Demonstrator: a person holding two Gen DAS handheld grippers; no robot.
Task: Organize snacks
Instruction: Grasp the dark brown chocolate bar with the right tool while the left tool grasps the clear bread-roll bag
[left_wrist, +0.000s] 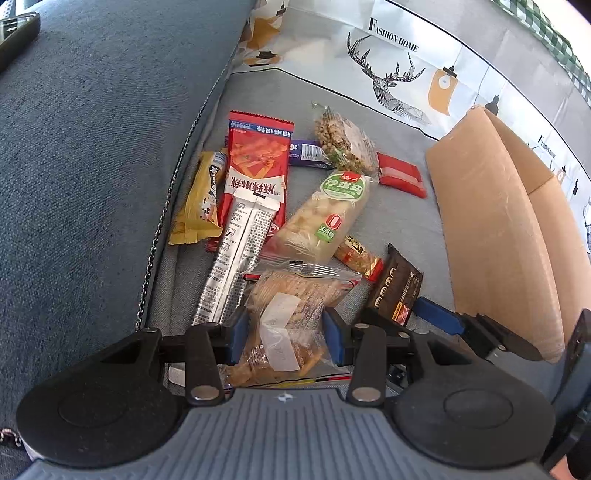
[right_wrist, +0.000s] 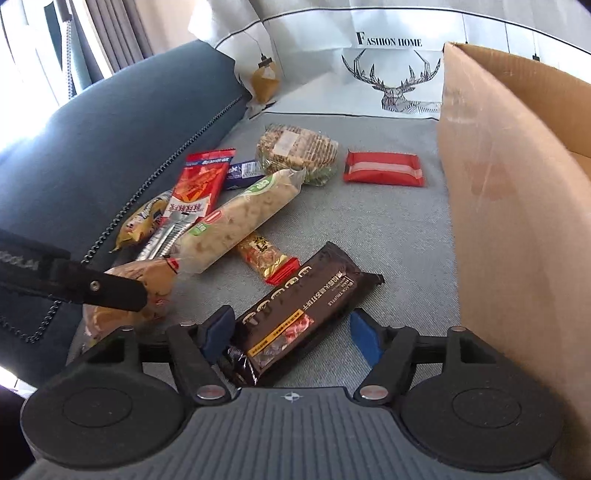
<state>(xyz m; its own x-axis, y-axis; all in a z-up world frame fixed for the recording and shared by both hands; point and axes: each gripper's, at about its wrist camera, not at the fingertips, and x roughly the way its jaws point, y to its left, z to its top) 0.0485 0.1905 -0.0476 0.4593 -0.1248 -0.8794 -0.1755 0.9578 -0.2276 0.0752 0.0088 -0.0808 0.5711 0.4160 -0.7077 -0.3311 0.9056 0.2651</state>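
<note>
Several snack packets lie piled on a grey sofa seat (left_wrist: 399, 221). My left gripper (left_wrist: 284, 332) stands open around a clear bag of biscuits (left_wrist: 288, 314), one blue pad on each side; whether the pads touch it I cannot tell. My right gripper (right_wrist: 291, 332) is open around the near end of a dark brown packet (right_wrist: 295, 310), which also shows in the left wrist view (left_wrist: 395, 291). A cardboard box (right_wrist: 517, 184) stands open to the right of both. The left gripper's arm (right_wrist: 74, 284) shows over the biscuit bag (right_wrist: 147, 288) in the right wrist view.
Other snacks: a long red packet (left_wrist: 258, 162), a silver sachet (left_wrist: 236, 254), a yellow packet (left_wrist: 199, 206), a green-labelled pale bag (left_wrist: 325, 218), a nut bar (left_wrist: 343, 144), a flat red packet (right_wrist: 384, 168), a small gold-red bar (right_wrist: 266, 258). A blue cushion (left_wrist: 92, 166) rises at left. A printed cloth (right_wrist: 369, 74) covers the backrest.
</note>
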